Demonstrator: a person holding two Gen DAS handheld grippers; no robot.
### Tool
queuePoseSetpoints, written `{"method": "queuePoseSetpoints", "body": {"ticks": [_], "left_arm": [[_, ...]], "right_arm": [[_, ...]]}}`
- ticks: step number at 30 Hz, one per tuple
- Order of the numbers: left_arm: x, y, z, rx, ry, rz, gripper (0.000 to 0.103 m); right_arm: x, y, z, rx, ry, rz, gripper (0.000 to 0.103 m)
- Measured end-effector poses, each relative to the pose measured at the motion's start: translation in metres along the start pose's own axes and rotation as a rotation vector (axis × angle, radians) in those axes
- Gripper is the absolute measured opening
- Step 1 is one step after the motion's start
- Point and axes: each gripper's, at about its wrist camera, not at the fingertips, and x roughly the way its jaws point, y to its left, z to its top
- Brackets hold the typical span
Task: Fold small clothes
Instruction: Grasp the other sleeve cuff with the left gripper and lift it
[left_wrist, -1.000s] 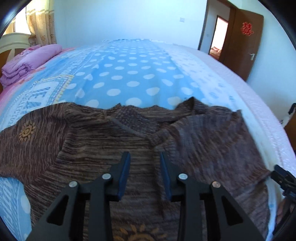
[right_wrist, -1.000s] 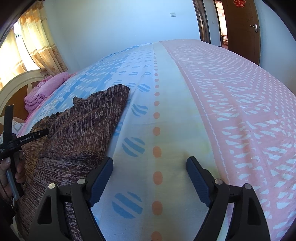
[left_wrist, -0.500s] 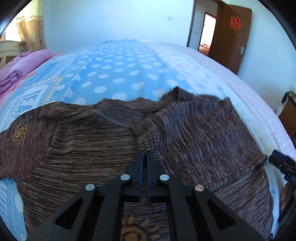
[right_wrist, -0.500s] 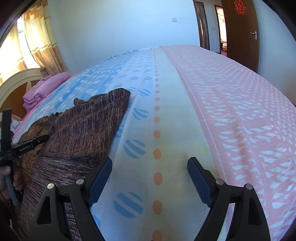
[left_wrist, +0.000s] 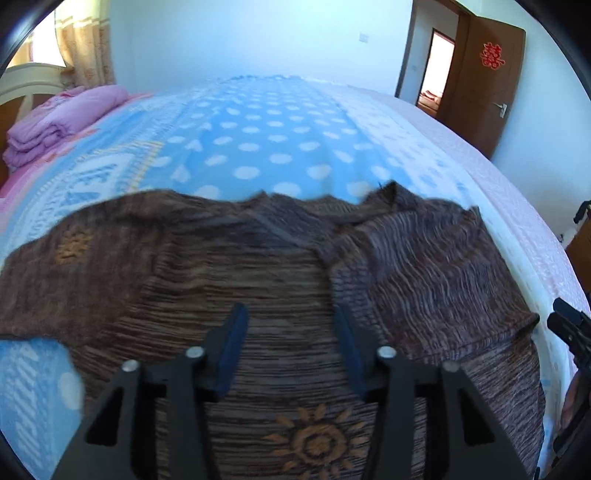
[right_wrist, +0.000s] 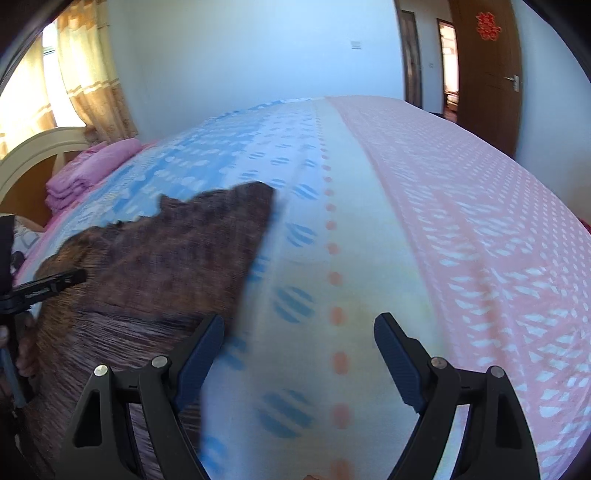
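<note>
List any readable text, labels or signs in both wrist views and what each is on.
"囍": red paper cutout on the brown door, seen in both views.
Large pale block letters woven into the blue bedsheet border: too blurred and distorted to read.
White print on the left gripper's black arm, seen from the right wrist view: too small and blurred to read.
Brown garment: sun motifs only, no text.

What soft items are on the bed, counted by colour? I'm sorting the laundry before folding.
Brown: 1, the knit garment spread on the bed sheet, one side folded over.
Pink: 1, a stack of folded bedding near the headboard; the number of pieces in it cannot be told.
Total: 2
</note>
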Motion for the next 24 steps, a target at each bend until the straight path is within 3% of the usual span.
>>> {"method": "queuePoseSetpoints", "body": {"ticks": [3, 7, 11, 15, 17, 20, 24], "left_arm": [[-0.016, 0.014, 0.001, -0.001, -0.004, 0.031, 0.057], [-0.036, 0.047, -0.005, -0.033, -0.025, 0.08, 0.079], [-0.046, 0.096, -0.014, -0.066, -0.023, 0.162, 0.084], [-0.048, 0.157, -0.024, -0.129, 0.008, 0.261, 0.085], [-0.049, 0.192, -0.031, -0.176, 0.028, 0.306, 0.085], [-0.05, 0.235, -0.039, -0.24, 0.038, 0.37, 0.085], [-0.051, 0.277, -0.048, -0.378, 0.043, 0.384, 0.085]], "right_arm": [[0.006, 0.049, 0.019, -0.094, 0.039, 0.091, 0.084], [0.03, 0.112, 0.042, -0.175, 0.088, 0.212, 0.084], [0.066, 0.159, 0.046, -0.244, 0.151, 0.265, 0.084], [0.101, 0.177, 0.021, -0.238, 0.261, 0.303, 0.084], [0.091, 0.186, 0.01, -0.298, 0.212, 0.279, 0.086], [0.079, 0.198, 0.001, -0.393, 0.214, 0.269, 0.085], [0.063, 0.196, 0.013, -0.353, 0.141, 0.322, 0.085]]}}
